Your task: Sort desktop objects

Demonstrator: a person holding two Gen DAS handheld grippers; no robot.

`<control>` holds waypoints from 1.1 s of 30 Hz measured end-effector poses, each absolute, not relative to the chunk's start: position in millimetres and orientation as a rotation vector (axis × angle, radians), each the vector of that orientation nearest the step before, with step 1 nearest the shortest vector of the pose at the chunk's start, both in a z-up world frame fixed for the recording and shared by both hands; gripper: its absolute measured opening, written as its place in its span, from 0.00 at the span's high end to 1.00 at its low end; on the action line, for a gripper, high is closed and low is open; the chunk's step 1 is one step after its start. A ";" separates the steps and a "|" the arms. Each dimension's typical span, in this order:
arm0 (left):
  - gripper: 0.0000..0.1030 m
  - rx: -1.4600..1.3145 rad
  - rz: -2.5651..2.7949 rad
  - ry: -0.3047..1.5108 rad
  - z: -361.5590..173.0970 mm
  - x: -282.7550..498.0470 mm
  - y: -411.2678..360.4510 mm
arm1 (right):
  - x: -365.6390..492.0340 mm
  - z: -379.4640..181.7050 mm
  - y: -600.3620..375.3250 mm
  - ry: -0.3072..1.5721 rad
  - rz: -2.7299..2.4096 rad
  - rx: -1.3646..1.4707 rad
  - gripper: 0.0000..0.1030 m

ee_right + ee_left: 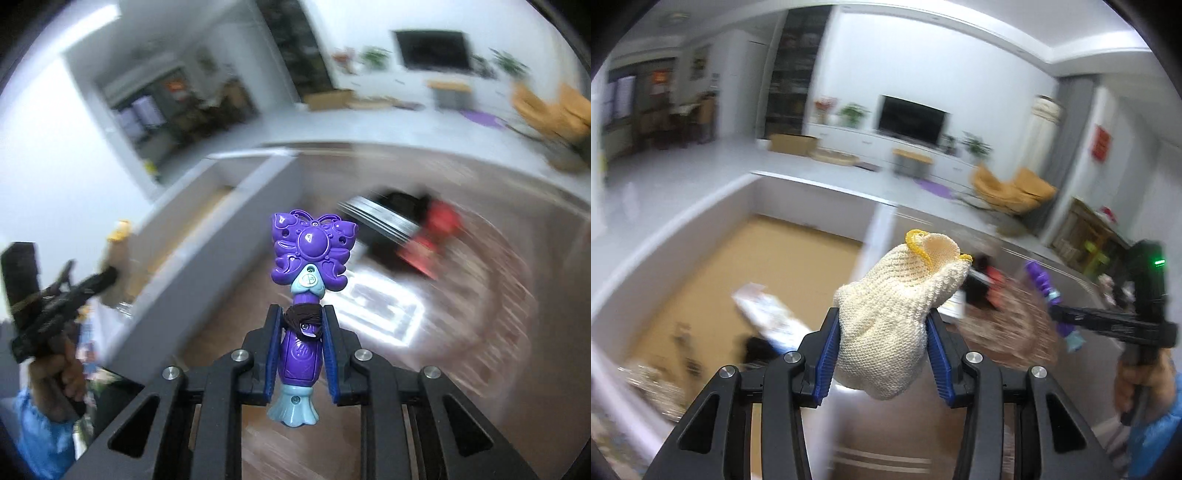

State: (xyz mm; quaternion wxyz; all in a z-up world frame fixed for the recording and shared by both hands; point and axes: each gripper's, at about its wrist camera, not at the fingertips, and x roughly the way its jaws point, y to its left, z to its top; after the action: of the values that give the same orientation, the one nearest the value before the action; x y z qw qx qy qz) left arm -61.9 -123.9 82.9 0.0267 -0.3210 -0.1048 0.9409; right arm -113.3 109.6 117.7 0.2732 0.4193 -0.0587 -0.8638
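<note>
The left gripper (882, 332) pinches a cream knitted glove (897, 314) between its blue pads, held above the white bin's (701, 206) near wall. The right gripper (301, 332) clamps a purple butterfly toy wand (308, 280) upright over the wooden tabletop (480, 295) — blurred, perhaps red and black items lie near its far edge.

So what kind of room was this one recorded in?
Most likely a home living room: a wall-mounted TV above a low white cabinet, potted plants beside it, and a mustard lounge chair on the pale floor.
</note>
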 end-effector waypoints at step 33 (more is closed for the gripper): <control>0.03 -0.978 2.790 -0.196 77.9 -32.6 -48.2 | -96.5 29.1 97.6 0.165 -2.603 1.156 0.04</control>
State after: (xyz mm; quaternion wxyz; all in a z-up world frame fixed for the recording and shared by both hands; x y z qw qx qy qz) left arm -32.6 -48.2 77.9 0.0893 -0.3287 -0.0659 0.9379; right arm -96.5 97.6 29.1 0.1436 0.4009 0.0573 -0.9030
